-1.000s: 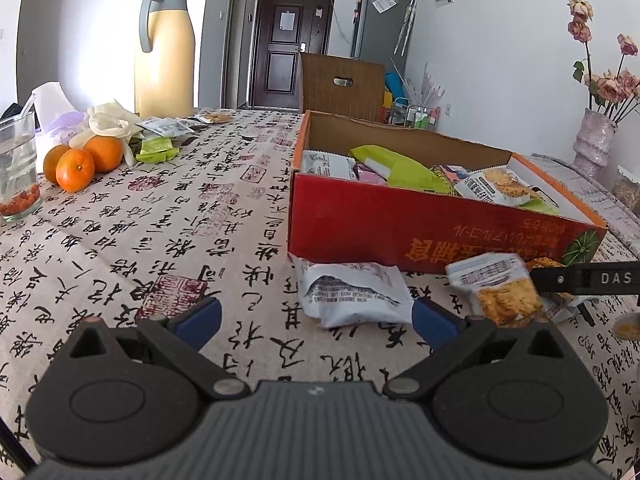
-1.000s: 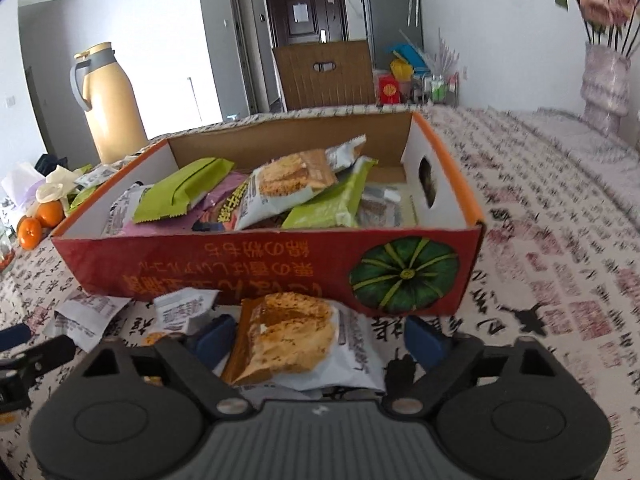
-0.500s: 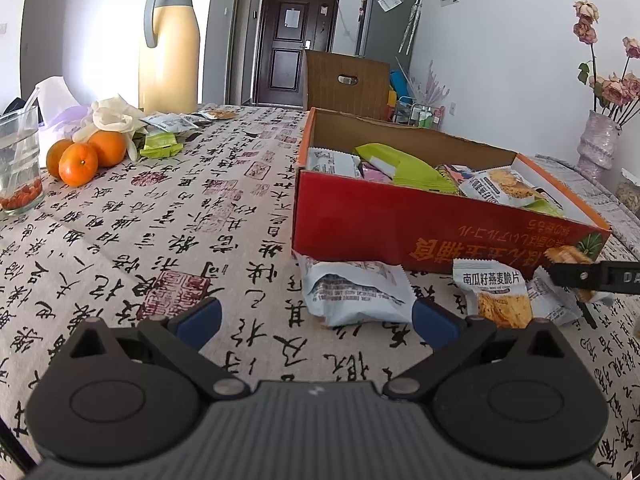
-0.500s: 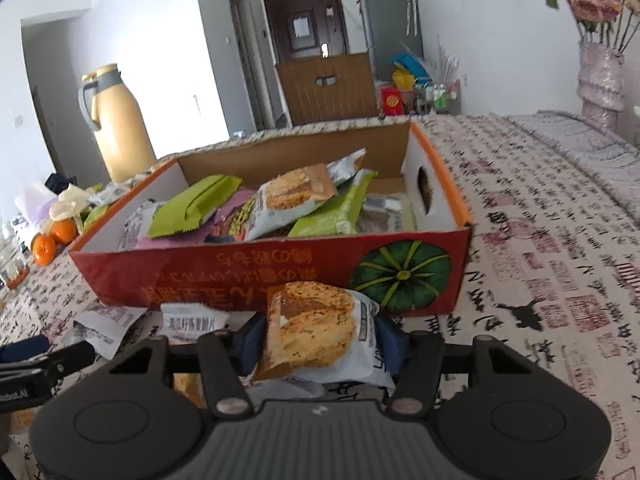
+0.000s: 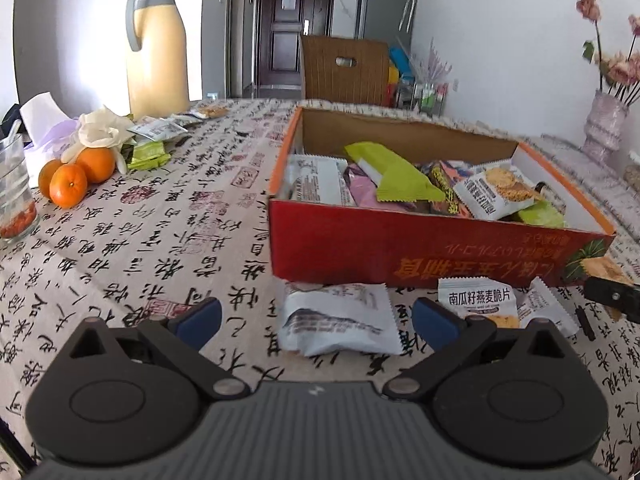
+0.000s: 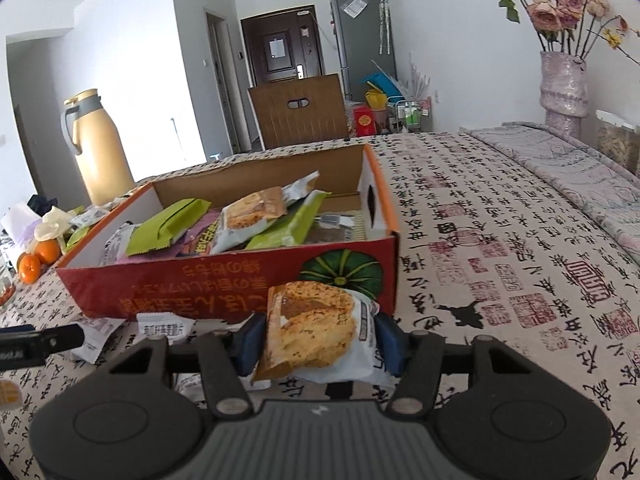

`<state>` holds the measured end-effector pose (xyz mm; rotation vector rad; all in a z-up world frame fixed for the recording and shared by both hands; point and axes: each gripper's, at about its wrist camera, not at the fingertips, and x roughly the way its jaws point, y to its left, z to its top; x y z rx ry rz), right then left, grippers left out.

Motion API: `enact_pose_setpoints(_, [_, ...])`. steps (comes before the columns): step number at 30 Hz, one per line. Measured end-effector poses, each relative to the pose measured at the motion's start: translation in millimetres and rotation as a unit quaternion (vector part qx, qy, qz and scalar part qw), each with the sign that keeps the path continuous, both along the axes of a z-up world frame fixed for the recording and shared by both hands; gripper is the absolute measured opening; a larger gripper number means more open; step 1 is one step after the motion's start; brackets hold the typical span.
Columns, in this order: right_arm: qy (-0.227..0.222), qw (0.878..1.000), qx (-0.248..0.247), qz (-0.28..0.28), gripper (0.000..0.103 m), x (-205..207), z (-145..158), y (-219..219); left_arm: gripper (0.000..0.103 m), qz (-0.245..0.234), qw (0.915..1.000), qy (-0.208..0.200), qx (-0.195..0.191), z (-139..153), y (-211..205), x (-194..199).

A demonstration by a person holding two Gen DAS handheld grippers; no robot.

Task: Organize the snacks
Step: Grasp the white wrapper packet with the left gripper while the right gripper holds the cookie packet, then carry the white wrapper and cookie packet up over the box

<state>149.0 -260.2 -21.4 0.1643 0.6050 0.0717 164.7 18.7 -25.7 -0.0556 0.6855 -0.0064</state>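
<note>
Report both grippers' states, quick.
Left gripper: open, holding nothing.
Right gripper: jaws just closed, shut on the white crinkled plastic snack packet with orange crisps pictured.

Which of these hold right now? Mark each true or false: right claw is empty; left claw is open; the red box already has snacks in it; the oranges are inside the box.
1. The right claw is empty. False: it is shut on a cracker packet.
2. The left claw is open. True.
3. The red box holds snacks. True.
4. The oranges are inside the box. False: they sit on the tablecloth, apart from it.
</note>
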Motion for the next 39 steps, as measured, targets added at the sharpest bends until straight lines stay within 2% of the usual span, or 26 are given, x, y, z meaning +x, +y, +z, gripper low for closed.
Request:
enact_pose_setpoints(3, [-0.003, 1.0, 0.003, -0.007, 0.057, -2, 0, -7, 0.103, 0.0, 0.9997, 0.023, 0.006, -1, -8, 11])
enact_pose_setpoints(13, [-0.005, 1.0, 0.013, -0.019, 0.058, -6, -2, -23, 0.103, 0.046, 0.9953, 0.082, 0.024, -22, -9, 35])
enact_pose_setpoints(20, [-0.004, 1.0, 0.016, -0.018, 0.058, -7, -4, -24, 0.102, 0.047, 0.9956, 0.076, 0.025, -23, -11, 34])
enact_pose_setpoints(21, [-0.003, 1.0, 0.016, -0.017, 0.058, -7, -4, -24, 0.1, 0.046, 0.9958, 0.074, 0.025, -22, -11, 34])
enact_pose_setpoints(22, [-0.003, 1.0, 0.016, -0.017, 0.058, -7, -4, -23, 0.094, 0.044, 0.9962, 0.07, 0.026, -21, -11, 33])
enact_pose_setpoints(25, [-0.003, 1.0, 0.016, -0.017, 0.058, -8, -4, -23, 0.07, 0.033, 0.9977, 0.054, 0.024, -17, -13, 30])
enact_pose_setpoints(29, [-0.004, 1.0, 0.015, -0.017, 0.058, -8, -4, -23, 0.059, 0.027, 0.9984, 0.048, 0.012, -15, -10, 27])
enact_pose_setpoints(32, [-0.005, 1.0, 0.014, -0.018, 0.058, -10, -3, -22, 0.053, 0.025, 0.9987, 0.042, 0.012, -13, -10, 23])
enact_pose_setpoints(39, [-0.011, 1.0, 0.011, -0.018, 0.058, -16, 0, -22, 0.051, 0.024, 0.9994, 0.024, 0.001, -4, -7, 9])
